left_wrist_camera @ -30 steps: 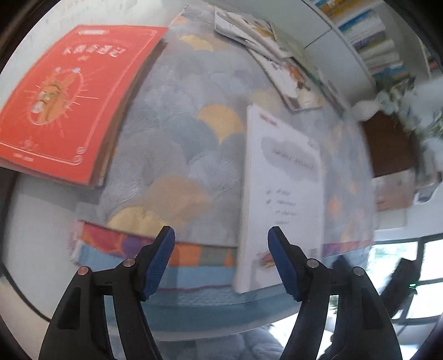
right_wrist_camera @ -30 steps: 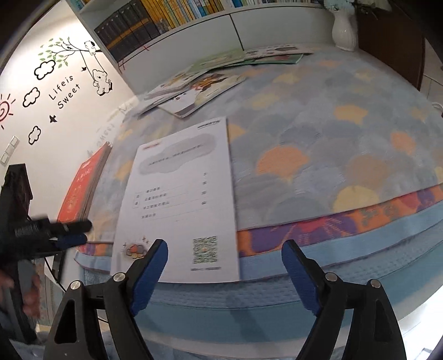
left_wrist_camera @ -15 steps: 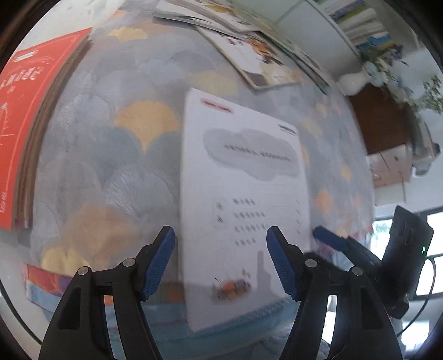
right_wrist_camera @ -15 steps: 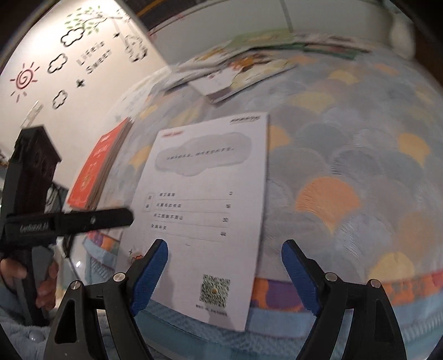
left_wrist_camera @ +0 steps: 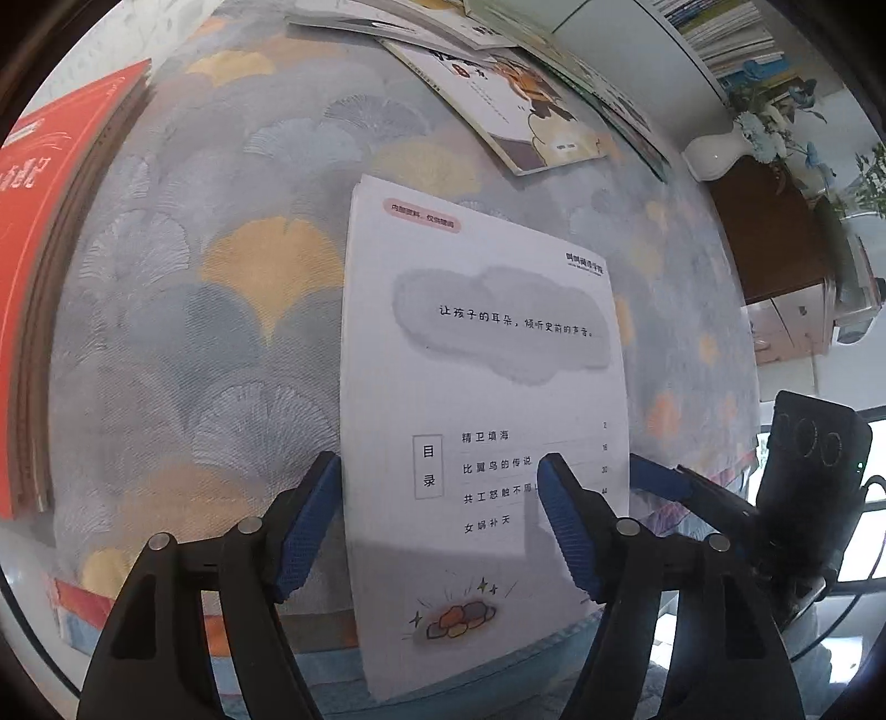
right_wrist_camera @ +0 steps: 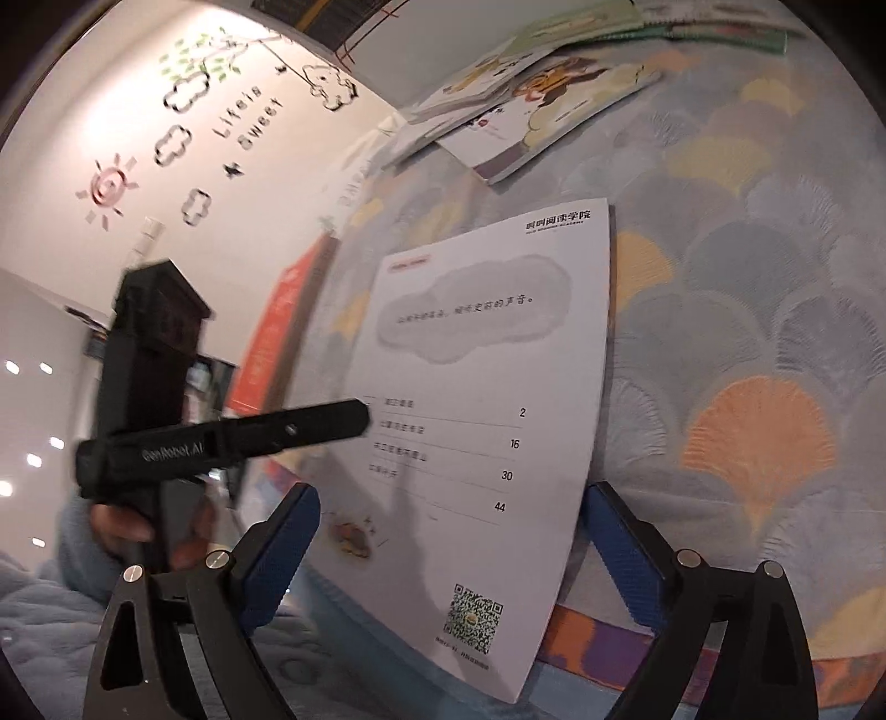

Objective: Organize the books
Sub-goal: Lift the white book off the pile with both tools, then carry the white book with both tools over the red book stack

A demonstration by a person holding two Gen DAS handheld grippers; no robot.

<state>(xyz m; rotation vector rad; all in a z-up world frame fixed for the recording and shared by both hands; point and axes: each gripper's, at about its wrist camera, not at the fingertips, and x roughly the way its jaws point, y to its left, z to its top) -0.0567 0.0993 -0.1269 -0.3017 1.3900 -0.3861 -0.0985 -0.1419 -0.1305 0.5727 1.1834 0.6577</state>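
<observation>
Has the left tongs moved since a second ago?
Yes. The left tongs moved away from the red book and now straddles the white booklet.

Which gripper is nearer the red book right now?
Left. The left gripper straddles the white booklet's edge facing the red book; the right gripper spans the booklet.

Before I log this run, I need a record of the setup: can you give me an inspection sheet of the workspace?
Surface: bedspread with a fan pattern, striped border at the near edge.
Job's things: white booklet lying flat, overhanging the near edge; red book at the left; picture books spread at the far side.
Clutter: nothing seen.
Grippers: left gripper open, over the booklet's lower left; right gripper open, its jaws have just been opening, straddling the booklet's near end.
Cables: one by the right gripper's body.
Surroundings: bookshelf, vase, wall decals.
</observation>
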